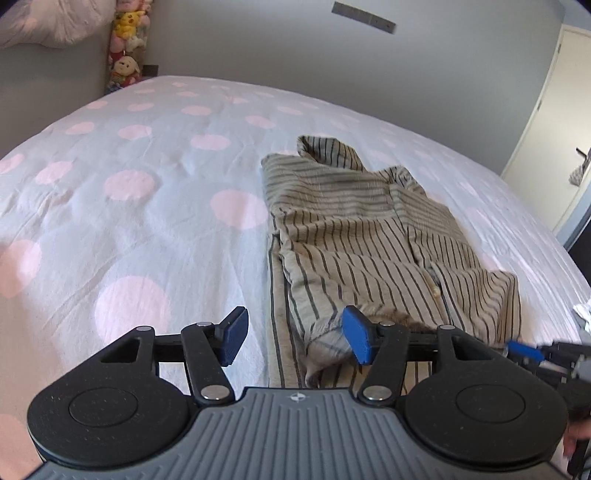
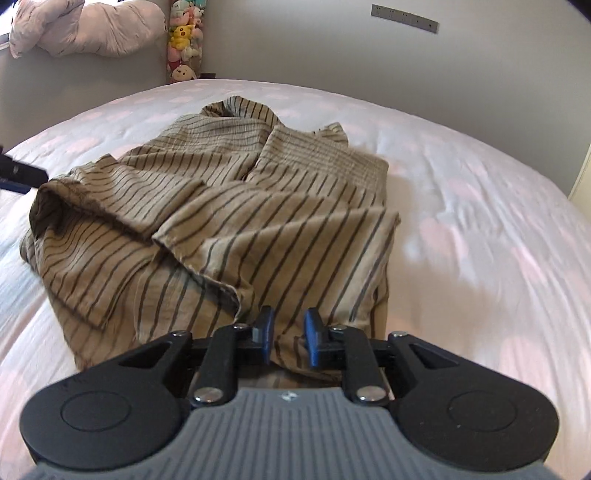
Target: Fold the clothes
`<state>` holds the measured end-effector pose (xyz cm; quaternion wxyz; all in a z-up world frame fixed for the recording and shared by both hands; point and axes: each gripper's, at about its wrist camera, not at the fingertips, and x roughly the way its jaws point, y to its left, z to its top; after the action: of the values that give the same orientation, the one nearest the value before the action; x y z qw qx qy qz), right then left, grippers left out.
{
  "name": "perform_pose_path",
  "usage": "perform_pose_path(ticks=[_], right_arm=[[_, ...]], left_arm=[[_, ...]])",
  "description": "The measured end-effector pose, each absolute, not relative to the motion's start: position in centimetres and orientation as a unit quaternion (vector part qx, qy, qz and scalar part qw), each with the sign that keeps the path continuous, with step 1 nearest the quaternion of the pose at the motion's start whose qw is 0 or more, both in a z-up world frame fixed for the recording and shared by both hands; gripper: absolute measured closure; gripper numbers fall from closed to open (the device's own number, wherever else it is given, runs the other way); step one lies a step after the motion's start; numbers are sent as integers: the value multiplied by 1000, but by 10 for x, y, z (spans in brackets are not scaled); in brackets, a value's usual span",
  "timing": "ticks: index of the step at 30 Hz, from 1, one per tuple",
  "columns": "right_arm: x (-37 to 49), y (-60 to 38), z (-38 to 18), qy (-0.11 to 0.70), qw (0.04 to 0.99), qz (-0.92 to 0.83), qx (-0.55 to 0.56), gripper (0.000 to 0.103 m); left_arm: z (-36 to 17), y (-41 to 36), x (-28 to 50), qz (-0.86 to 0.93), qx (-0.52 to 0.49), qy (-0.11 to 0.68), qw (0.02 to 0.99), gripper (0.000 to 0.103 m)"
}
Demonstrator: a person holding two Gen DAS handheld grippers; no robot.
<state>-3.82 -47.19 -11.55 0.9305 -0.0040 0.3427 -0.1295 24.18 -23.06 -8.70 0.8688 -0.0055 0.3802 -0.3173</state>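
Garment (image 1: pixel 369 236): tan, dark-striped, lying partly folded on the bed (image 1: pixel 147 177), toward the right side in the left wrist view. Layers are overlapping in loose folds; a collar-like end is sitting at the far edge, and a hemmed flap is lying across the middle in the right wrist view (image 2: pixel 229 206). The near edge is hanging toward both cameras.

Left gripper (image 1: pixel 295 338): jaws are standing wide apart. The near left corner of the garment is lying between them, with the right pad just beside or grazing a cloth fold; the left pad is standing clear over the bed. It is gripping nothing.

Right gripper (image 2: pixel 289 338): jaws are standing narrowly apart at the garment's near edge, with striped cloth showing in the gap. Whether the pads are pressing on the cloth cannot be told. Its blurred blue tip is also showing at the right edge of the left wrist view (image 1: pixel 524 349).

Bed: covered in a white sheet with large pink dots, creased.

Surroundings: plush toys (image 2: pixel 183 40) are stacked in the far corner; a bundled pale quilt (image 2: pixel 88 29) is sitting beside them; a grey wall is carrying a strip (image 2: pixel 404 17); a door (image 1: pixel 546 122) is standing at right.
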Motion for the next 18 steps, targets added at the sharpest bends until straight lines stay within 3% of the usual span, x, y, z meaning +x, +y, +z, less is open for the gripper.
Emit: perform_pose_path(ticks=[2,6,8,18], right_arm=[[-45,-471,-111,325,937,-129,-4,71],[-60,-464,-97,291,949,-110,-56,37],[-65,-456,-97,287,949,-84,-102,27],[-71,-425,-109,284,917,25,-281,11]], left_arm=[[-85,-228,242,-313,-18,371,874,48],[-75,-230,232,-332,-5,321,887,47],[-73,-241,221,-353,37,300,885,47],[-95,-286,152,-415,311,236,822,42]])
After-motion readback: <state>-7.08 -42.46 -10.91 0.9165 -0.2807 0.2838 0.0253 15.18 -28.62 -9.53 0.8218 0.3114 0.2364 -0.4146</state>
